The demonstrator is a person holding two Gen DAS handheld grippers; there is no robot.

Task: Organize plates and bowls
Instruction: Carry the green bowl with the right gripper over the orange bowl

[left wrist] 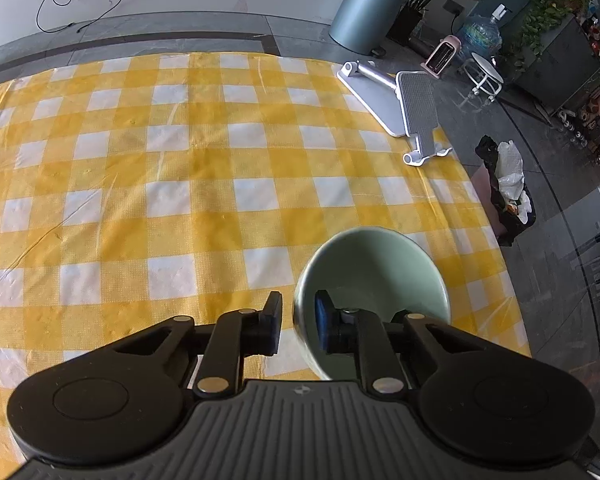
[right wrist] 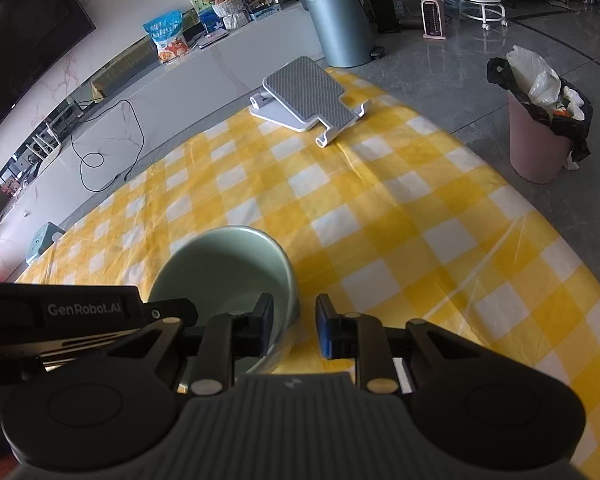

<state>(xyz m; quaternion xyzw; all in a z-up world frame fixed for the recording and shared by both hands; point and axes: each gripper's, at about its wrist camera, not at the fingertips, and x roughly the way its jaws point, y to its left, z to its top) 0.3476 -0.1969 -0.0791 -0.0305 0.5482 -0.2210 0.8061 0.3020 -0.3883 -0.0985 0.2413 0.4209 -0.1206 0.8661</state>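
Pale green ceramic bowl [left wrist: 374, 280] rim apparently pinched by left gripper [left wrist: 298, 320] and right gripper [right wrist: 294, 322], opposite sides.

Daylight, moderately bright. Glare on the glossy floor [right wrist: 440, 64]. Soft shadows across the checked tablecloth [left wrist: 220, 184]. Strong fisheye curvature at edges; dark corner vignetting. Slight blur throughout.

Left gripper [left wrist: 298, 322]: black linkage arms with silver rivets; ribbed grey housing; round black side discs; blue pad on one finger; right gripper [right wrist: 294, 326]: identical build; the neighbouring black unit bears white "GenRobot.AI" lettering.
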